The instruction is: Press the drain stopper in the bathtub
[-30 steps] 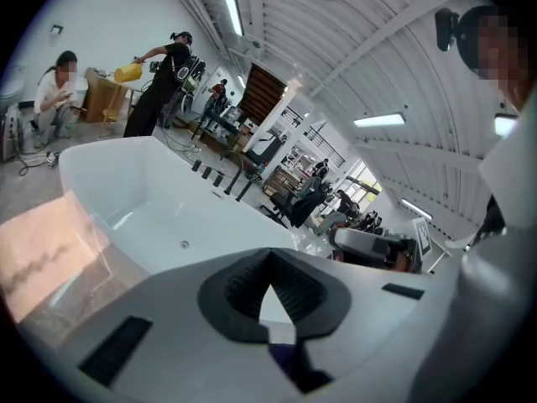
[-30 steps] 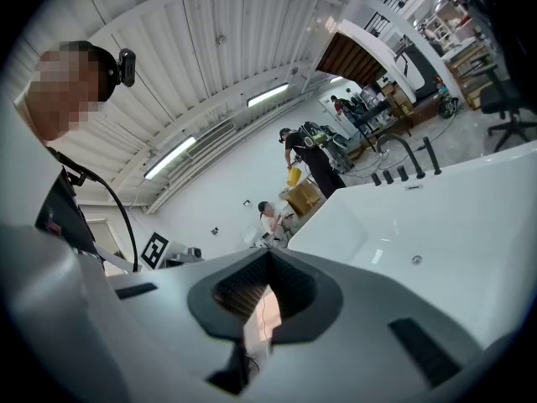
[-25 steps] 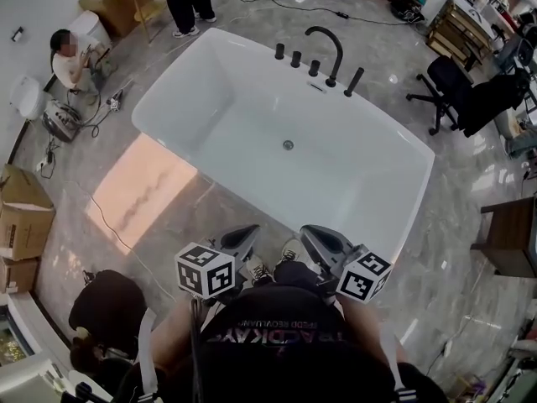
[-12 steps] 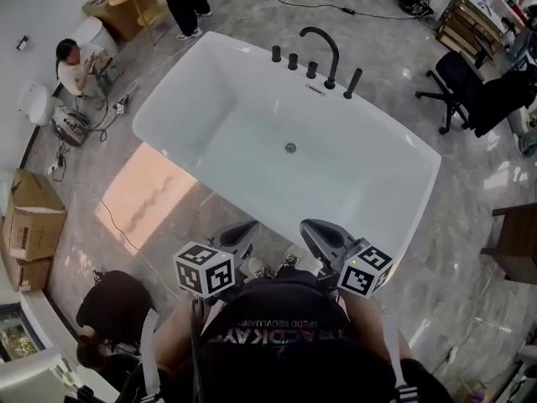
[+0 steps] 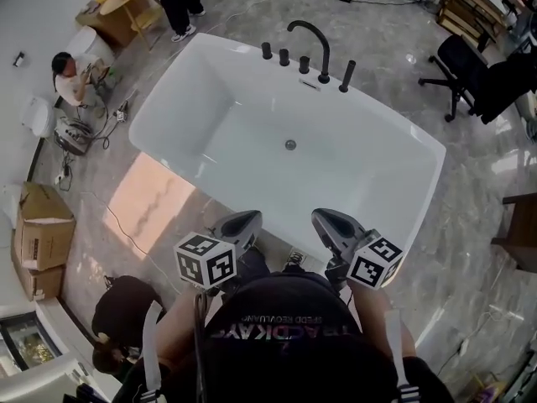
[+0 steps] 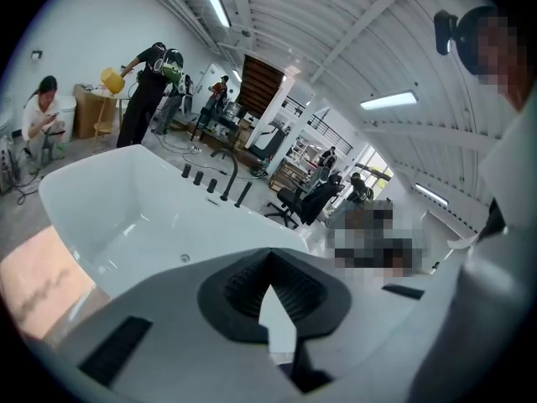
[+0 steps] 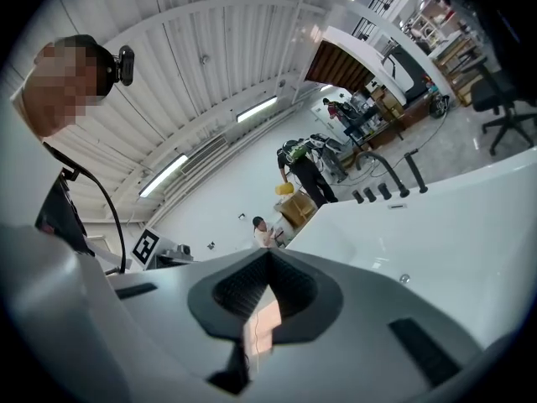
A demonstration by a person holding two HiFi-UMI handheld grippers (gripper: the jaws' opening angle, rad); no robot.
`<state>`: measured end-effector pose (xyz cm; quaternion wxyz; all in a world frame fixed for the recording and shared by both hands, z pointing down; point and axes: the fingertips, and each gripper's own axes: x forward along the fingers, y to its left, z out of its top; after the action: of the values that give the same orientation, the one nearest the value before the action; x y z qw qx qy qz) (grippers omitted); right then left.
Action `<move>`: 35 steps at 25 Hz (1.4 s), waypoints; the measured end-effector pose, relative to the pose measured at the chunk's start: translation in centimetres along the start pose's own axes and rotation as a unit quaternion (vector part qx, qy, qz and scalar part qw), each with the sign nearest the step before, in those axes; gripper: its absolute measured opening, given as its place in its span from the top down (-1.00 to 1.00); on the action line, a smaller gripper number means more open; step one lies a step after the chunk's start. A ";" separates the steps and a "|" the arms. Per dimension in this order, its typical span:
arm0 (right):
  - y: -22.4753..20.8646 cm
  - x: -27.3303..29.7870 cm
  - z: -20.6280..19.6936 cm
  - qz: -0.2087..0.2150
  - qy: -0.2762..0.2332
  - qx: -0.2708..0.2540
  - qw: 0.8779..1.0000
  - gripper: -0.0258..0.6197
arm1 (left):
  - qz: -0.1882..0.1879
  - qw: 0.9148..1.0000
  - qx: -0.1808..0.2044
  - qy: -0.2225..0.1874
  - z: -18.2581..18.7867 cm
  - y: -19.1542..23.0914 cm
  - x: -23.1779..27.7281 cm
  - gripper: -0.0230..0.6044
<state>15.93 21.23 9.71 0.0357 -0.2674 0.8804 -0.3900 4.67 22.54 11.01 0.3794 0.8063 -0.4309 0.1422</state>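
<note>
Bathtub point(image 5: 210, 107): white, freestanding, empty and dry-looking, fills mid-frame in the head view. Against a second ago it sits slightly larger and squarer on; the person has closed in on the near rim. Black faucet point(image 5: 309, 36) and its knobs stand on the far rim.

Left gripper point(image 5: 243, 222) and right gripper point(image 5: 329, 222): both held close to the body, just short of the near rim, a touch higher than before. In each gripper view the jaw tips meet, with only a thin wedge of background behind them and nothing held.

Drain stopper point(image 5: 290, 144): small round disc mid-floor of the tub, well apart from both grippers, untouched. Judgement: approach only, and the press needs a long reach down over the rim.
</note>
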 end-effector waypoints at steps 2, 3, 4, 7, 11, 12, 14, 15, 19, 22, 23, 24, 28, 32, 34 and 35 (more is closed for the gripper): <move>-0.9 -0.3 0.2 -0.013 -0.009 0.008 1.000 0.87 | -0.009 1.000 0.006 0.005 0.4 -0.1 0.8 0.92; -1.3 -0.5 0.2 -0.020 -0.015 0.014 1.000 0.87 | -0.013 1.000 0.008 0.009 0.5 0.0 1.1 0.92; -1.6 -0.6 0.2 -0.027 -0.020 0.018 0.999 0.87 | -0.017 1.000 0.011 0.013 0.6 0.1 1.4 0.92; -2.5 -0.1 0.1 -0.047 -0.029 0.020 0.998 0.87 | -0.029 0.999 0.018 0.026 1.0 1.4 2.2 0.92; -3.3 1.9 0.1 -0.080 -0.048 0.025 0.995 0.87 | -0.053 0.997 0.031 0.051 2.1 3.9 2.7 0.92; -3.4 2.5 0.0 -0.090 -0.054 0.029 0.994 0.87 | -0.059 0.996 0.035 0.059 2.3 4.6 2.6 0.92; -3.6 3.6 0.0 -0.110 -0.066 0.034 0.991 0.87 | -0.071 0.994 0.044 0.077 2.7 6.0 2.5 0.92; -3.8 4.1 0.0 -0.120 -0.072 0.037 0.989 0.87 | -0.077 0.992 0.048 0.085 3.0 6.6 2.5 0.92; -4.4 6.1 0.4 -0.150 -0.093 0.053 0.983 0.87 | -0.087 0.988 0.065 0.109 4.1 9.3 3.1 0.92; -4.5 7.8 0.5 -0.157 -0.096 0.059 0.981 0.87 | -0.090 0.986 0.068 0.122 4.3 11.3 3.2 0.92; -4.6 8.3 0.3 -0.159 -0.094 0.058 0.981 0.87 | -0.091 0.986 0.067 0.125 4.2 11.9 3.4 0.92; -4.7 8.7 0.2 -0.160 -0.090 0.056 0.981 0.87 | -0.091 0.986 0.065 0.127 4.0 12.4 3.5 0.92; -5.3 9.7 -0.2 -0.166 -0.079 0.053 0.982 0.87 | -0.091 0.986 0.057 0.130 3.4 14.0 4.1 0.92; -6.2 10.1 -0.5 -0.170 -0.065 0.047 0.982 0.87 | -0.082 0.987 0.049 0.126 2.9 15.7 5.0 0.92; -7.1 10.3 -0.8 -0.171 -0.057 0.046 0.983 0.87 | -0.077 0.989 0.047 0.121 2.8 16.6 5.9 0.92; -7.6 10.4 -1.0 -0.171 -0.052 0.046 0.983 0.87 | -0.075 0.989 0.047 0.119 2.7 17.0 6.5 0.92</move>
<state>10.15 12.51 17.31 0.0266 -0.4323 0.7997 -0.4159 -5.42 11.03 21.12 0.3990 0.8307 -0.3141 0.2281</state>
